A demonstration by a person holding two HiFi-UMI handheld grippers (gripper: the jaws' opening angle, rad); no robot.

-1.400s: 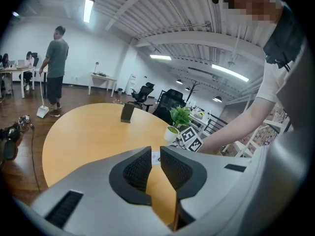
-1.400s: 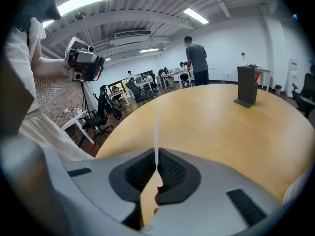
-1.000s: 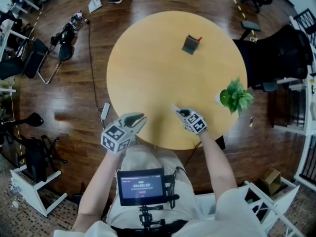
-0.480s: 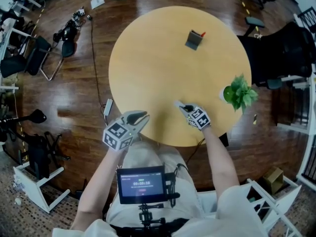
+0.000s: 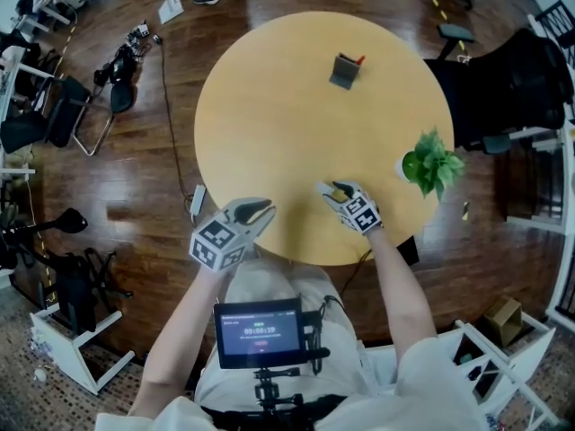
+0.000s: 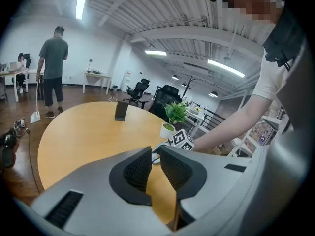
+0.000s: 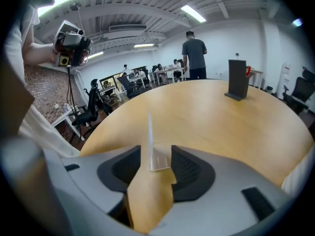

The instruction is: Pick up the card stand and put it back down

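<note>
**Head view.** We found both hand-held grippers over the near edge of the bench [image 5: 269, 133], placed as they were one second before. The jaws of the right hand-held gripper [image 5: 332, 188] stood parted, where the earlier frames had shown them closed. The left hand-held gripper [image 5: 262, 208] looked unchanged. A dark holder [image 5: 345, 70] at the far side and a potted plant [image 5: 429, 164] at the right edge had not moved.

**Left gripper view.** We saw its jaws slightly apart, with nothing between them.

**Right gripper view.** Its jaws had just been opening and stood wide. The clear card stand [image 7: 150, 141] stood upright on the bench between them, just beside the pad at the picture's right.
</note>
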